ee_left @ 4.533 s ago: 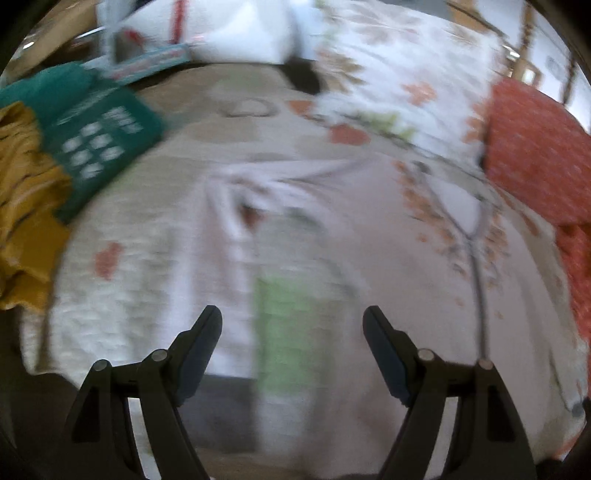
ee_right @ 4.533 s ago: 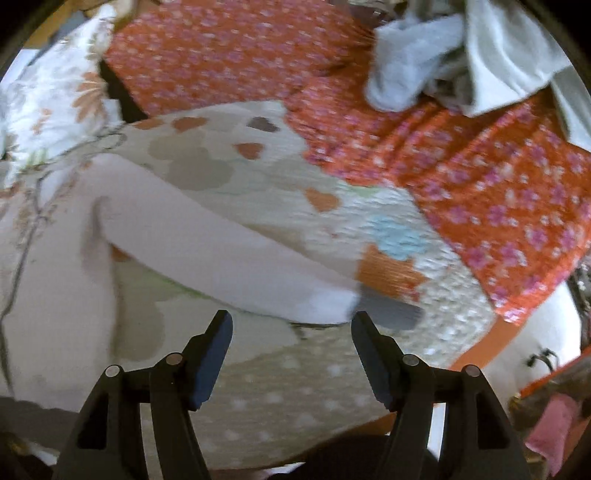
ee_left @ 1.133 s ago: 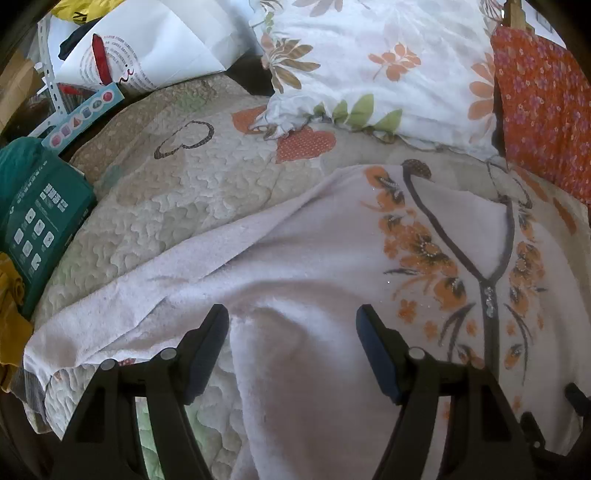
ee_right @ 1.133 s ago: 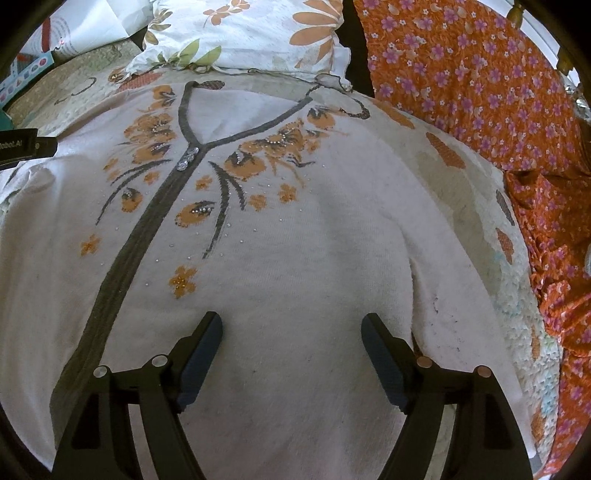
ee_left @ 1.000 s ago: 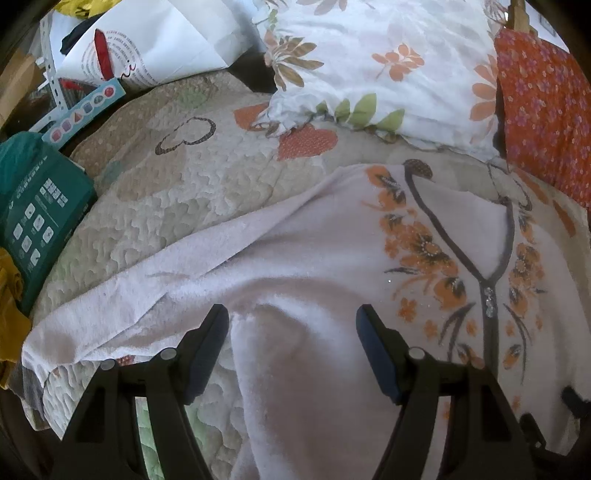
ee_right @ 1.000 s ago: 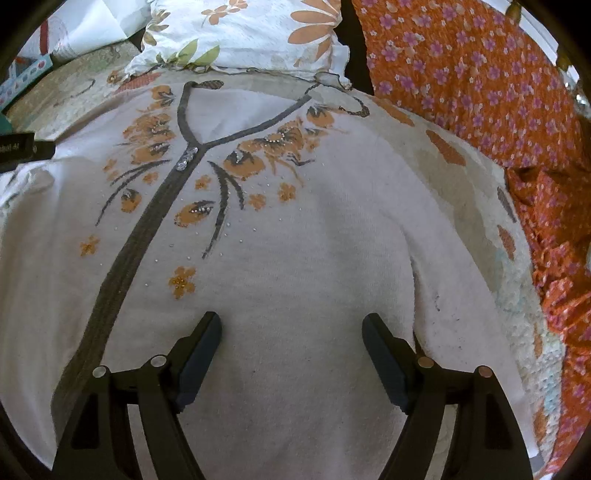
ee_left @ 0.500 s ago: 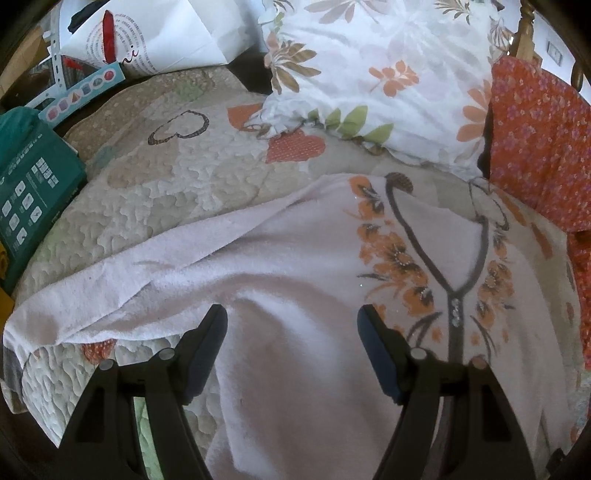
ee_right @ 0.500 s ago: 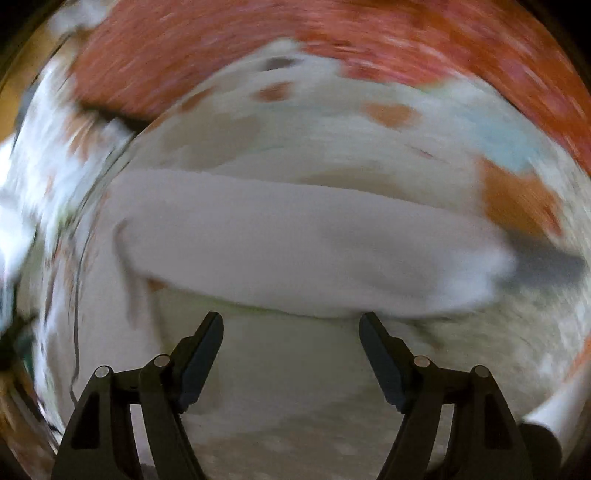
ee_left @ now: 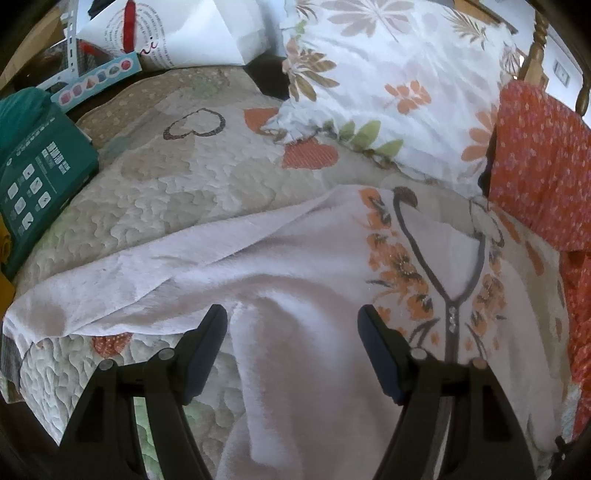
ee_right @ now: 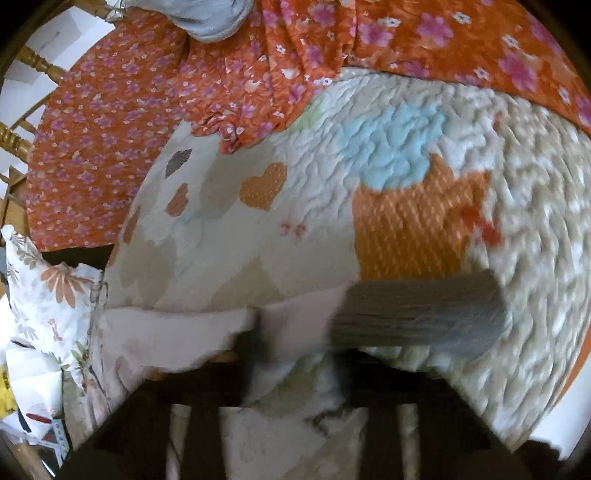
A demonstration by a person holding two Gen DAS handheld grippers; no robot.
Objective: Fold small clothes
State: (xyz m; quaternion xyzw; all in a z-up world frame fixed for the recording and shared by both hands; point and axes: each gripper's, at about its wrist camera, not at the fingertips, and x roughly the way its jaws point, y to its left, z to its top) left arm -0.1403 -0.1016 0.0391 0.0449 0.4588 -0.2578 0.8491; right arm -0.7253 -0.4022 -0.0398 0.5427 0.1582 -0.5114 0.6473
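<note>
A pale pink cardigan (ee_left: 303,280) with orange flowers and a grey placket lies face up on the quilted bed (ee_left: 177,177). Its left sleeve (ee_left: 110,291) stretches to the left edge. My left gripper (ee_left: 291,343) is open and empty, low over the cardigan's left chest. In the right wrist view my right gripper (ee_right: 295,354) is at the cardigan's right sleeve (ee_right: 295,314), close to its grey cuff (ee_right: 421,314). Its fingers are dark and blurred, with sleeve cloth between them; I cannot tell whether they are closed on it.
A floral pillow (ee_left: 391,85) lies behind the cardigan. An orange flowered cloth (ee_right: 110,122) lies to the right, with a grey garment (ee_right: 210,18) on it. A green box (ee_left: 33,177) and a white bag (ee_left: 170,33) sit at the left. A wooden bedpost (ee_right: 22,140) stands behind.
My right gripper swung from over the cardigan's body to its right sleeve and dropped down onto it by the cuff. My left gripper drew back a little, still open.
</note>
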